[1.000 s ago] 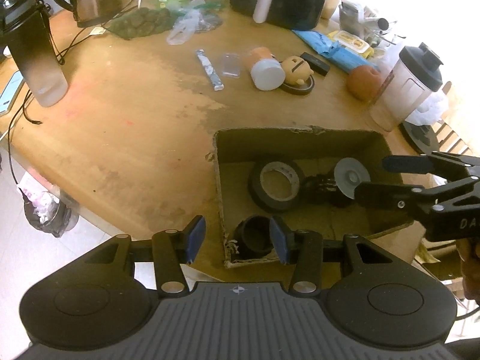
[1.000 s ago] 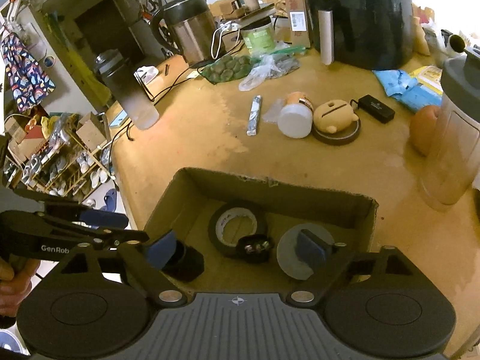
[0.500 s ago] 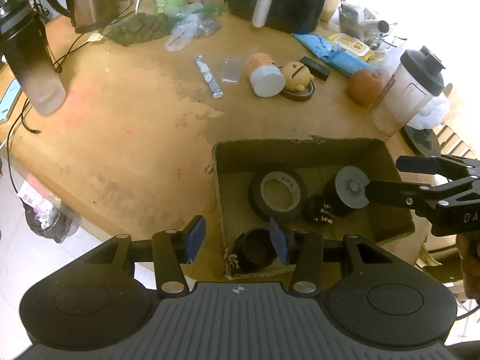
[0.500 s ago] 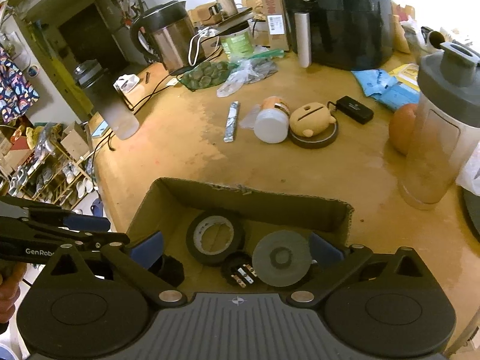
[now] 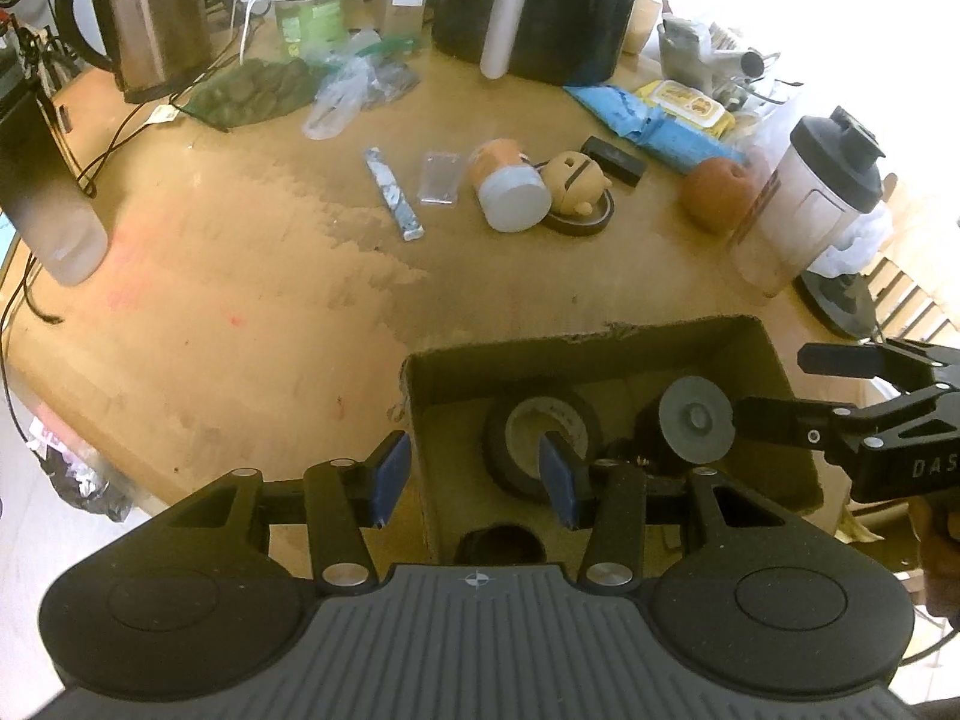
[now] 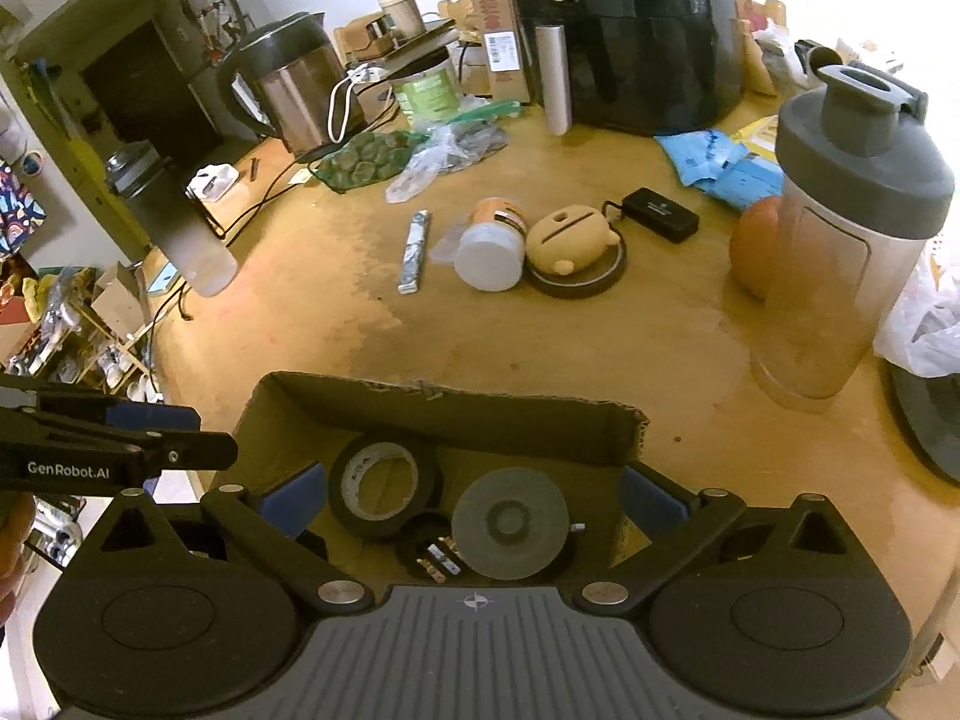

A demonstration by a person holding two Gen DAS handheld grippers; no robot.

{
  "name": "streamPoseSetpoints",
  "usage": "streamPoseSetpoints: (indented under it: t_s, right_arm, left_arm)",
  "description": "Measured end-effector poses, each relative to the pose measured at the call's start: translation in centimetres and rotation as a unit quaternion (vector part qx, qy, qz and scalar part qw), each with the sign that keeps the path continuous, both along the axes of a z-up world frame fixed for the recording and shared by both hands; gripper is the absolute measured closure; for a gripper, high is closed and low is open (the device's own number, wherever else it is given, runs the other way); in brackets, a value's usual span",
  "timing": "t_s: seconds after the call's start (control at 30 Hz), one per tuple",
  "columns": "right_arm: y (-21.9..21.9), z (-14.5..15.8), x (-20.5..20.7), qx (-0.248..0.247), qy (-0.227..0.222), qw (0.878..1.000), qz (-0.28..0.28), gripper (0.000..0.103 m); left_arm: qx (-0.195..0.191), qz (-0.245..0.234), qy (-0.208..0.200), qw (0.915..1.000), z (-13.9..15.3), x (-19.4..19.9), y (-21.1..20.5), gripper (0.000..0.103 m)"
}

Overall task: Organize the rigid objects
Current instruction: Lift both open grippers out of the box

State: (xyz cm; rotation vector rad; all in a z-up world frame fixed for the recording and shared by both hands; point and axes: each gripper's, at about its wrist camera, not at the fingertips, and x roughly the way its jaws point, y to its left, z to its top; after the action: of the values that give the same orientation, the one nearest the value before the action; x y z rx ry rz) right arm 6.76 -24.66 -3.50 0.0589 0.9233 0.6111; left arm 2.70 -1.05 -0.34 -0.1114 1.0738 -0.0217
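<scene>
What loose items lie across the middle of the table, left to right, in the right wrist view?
Silver stick pack → white-lidded jar → tan figurine on its black ring → black adapter → shaker bottle.

Your views are warm and fairly dim; daylight blows out the upper right corner, fisheye bends the edges, and detail is soft and blocky throughout.
</scene>
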Motion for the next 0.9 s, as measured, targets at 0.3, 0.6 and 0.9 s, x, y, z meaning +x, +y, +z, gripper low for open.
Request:
streamPoseSetpoints:
  t_s: [0.3,0.6,0.9]
  right_arm:
    - [-0.4,-0.1,1.0,-0.002,0.001,1.000,-0.018,0.000]
    - [-0.2,-0.1,2.2,-0.006,-0.001,1.000,-0.027,0.000]
    - [1.4,0.1,4.1,-0.005,-0.002,1.000,-0.018,0.000]
  left_arm:
    - [0.001,-0.010,-0.001,0.9999,-0.1,1.9,0.1,0.056]
    - [0.001,-0.022,0.000,0.9998,-0.3,3.5,0.0,0.056]
    - [-0.002,-0.025,0.004,0.9997,-0.5,4.1,0.7,0.056]
